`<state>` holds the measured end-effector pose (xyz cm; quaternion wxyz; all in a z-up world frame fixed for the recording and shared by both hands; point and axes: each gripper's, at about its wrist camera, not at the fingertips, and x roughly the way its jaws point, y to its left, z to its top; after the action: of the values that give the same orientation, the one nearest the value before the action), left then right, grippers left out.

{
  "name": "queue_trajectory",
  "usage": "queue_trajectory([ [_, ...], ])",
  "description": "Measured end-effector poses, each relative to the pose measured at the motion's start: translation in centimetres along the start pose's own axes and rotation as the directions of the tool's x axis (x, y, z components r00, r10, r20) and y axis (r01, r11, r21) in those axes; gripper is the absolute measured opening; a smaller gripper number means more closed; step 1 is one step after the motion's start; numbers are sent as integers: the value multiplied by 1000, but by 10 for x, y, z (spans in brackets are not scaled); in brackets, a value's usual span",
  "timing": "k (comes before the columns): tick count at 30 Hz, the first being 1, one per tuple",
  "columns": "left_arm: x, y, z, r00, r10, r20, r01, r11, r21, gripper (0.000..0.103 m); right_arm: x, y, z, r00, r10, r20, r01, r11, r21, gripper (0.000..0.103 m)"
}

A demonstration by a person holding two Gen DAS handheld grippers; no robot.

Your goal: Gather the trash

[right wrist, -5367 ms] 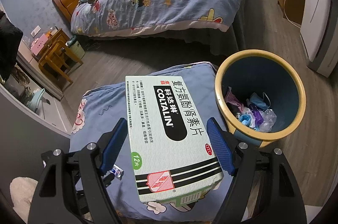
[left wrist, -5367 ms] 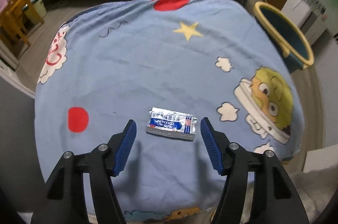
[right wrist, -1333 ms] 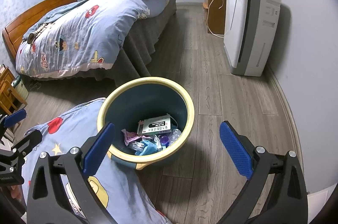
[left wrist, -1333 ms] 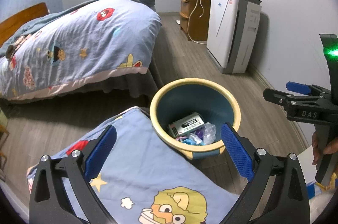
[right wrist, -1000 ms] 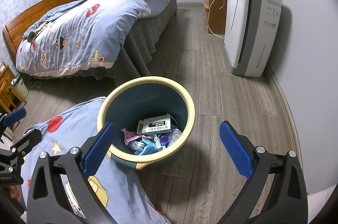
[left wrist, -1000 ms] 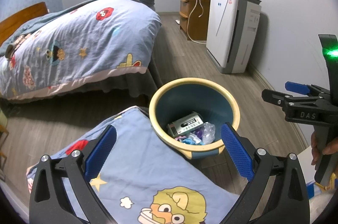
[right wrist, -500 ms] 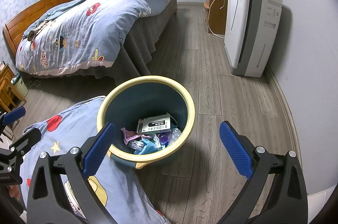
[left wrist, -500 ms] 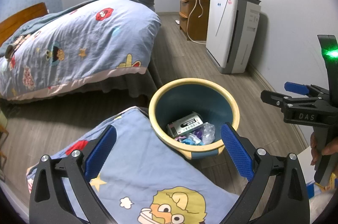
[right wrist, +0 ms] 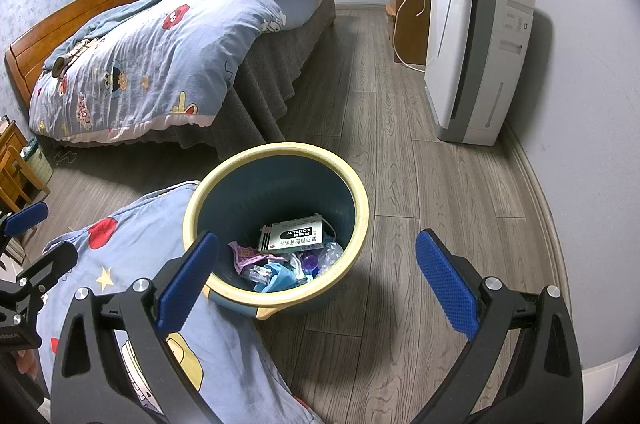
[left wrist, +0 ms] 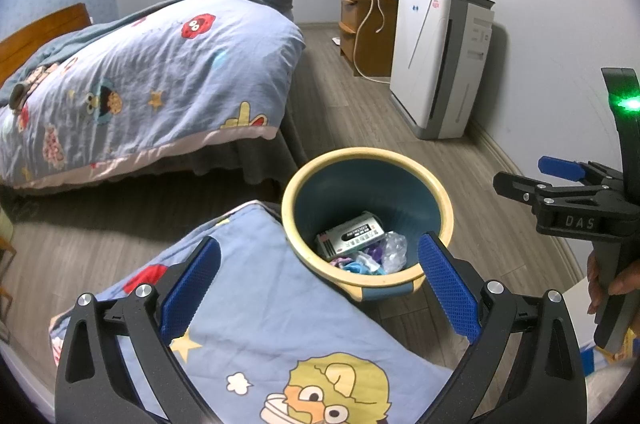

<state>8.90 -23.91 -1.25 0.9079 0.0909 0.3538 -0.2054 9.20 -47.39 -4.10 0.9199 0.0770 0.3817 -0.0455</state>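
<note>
Left wrist view: we see the left hand-held gripper [left wrist: 318,286] released and carrying nothing, its blue pads spread wide above the near edge of the cloth-covered bench [left wrist: 256,328]. Just beyond the bench's right far corner stands the trash bin [left wrist: 434,192], and the medicine box [left wrist: 352,235] lies inside it on top of crumpled wrappers [left wrist: 384,256]. The right hand-held gripper [left wrist: 560,180] appears at the right edge, held by a hand [left wrist: 612,288]. No loose trash shows on the visible part of the bench, so we judge the drop finished; the step in hand is to confirm that nothing remains. To do it well we should tilt this camera down over the bench before any new reach. Right wrist view: the right hand-held gripper [right wrist: 316,266] is likewise released and empty, poised over the near rim of the trash bin [right wrist: 360,184], with the medicine box [right wrist: 292,238] resting flat among the wrappers [right wrist: 276,268]. We keep both clear of the rim, which looks light enough to tip if it is nudged.
</note>
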Motion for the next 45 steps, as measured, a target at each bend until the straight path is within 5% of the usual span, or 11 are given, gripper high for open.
queue_trajectory([
  [36,0,-4,-2,1000,-9,0,9,1000,12,98,4,-3,-5,1000,-7,-7,7,1000,15,97],
  [45,-12,5,-1,1000,15,-16,-15,1000,19,98,13,-10,-10,997,-57,-60,61,996,72,97],
])
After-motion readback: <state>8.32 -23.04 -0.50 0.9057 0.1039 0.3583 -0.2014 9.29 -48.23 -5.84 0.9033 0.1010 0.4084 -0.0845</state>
